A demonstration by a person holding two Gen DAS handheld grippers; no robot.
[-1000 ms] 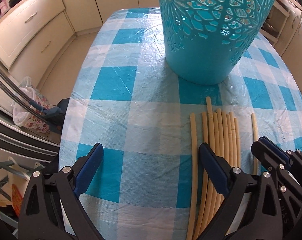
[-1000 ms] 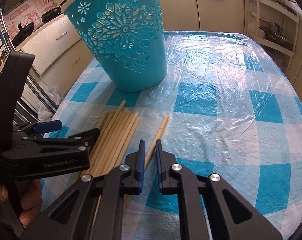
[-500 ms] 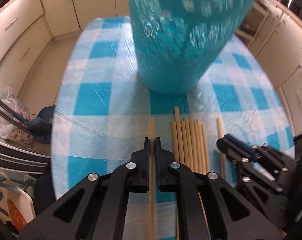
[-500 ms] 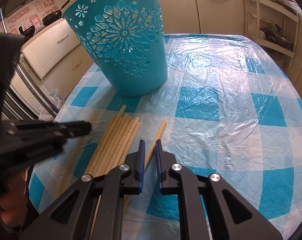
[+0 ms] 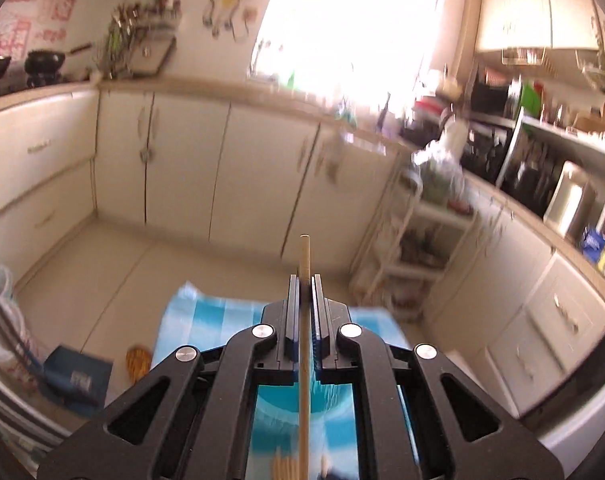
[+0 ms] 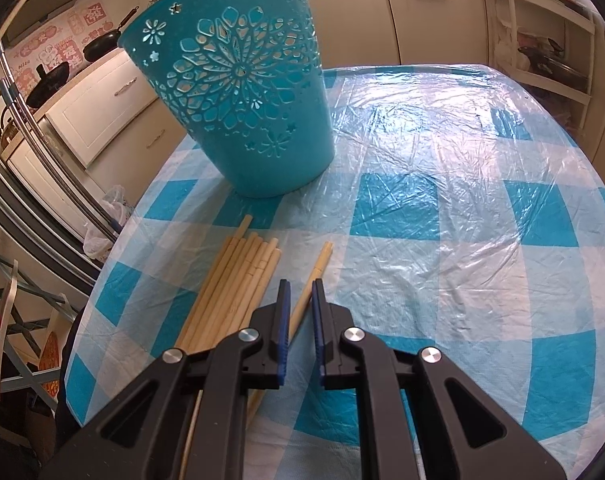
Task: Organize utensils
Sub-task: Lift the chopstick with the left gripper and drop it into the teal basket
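Note:
My left gripper (image 5: pixel 305 280) is shut on one wooden chopstick (image 5: pixel 304 256). It is held high above the table, and the stick's tip pokes out past the fingertips. Under the gripper, blurred teal shows where the basket (image 5: pixel 330 396) stands. In the right wrist view the teal cut-out basket (image 6: pixel 242 92) stands upright on the checked tablecloth (image 6: pixel 442 200). A bundle of several chopsticks (image 6: pixel 238 280) lies in front of it, with a single chopstick (image 6: pixel 320 260) just to the right. My right gripper (image 6: pixel 301 292) hovers over that single stick, jaws nearly together and gripping nothing.
Cream cabinets (image 5: pixel 258 176) line the kitchen beyond the table's far end (image 5: pixel 206 316). A white shelf rack (image 5: pixel 414 248) stands at the right. A blue box (image 5: pixel 74 376) and a plastic bag (image 6: pixel 106 216) sit on the floor to the left of the table.
The left gripper shut on the leftmost chopstick, lifted it high and tilted up toward the kitchen; it has left the right wrist view. The right gripper has not moved.

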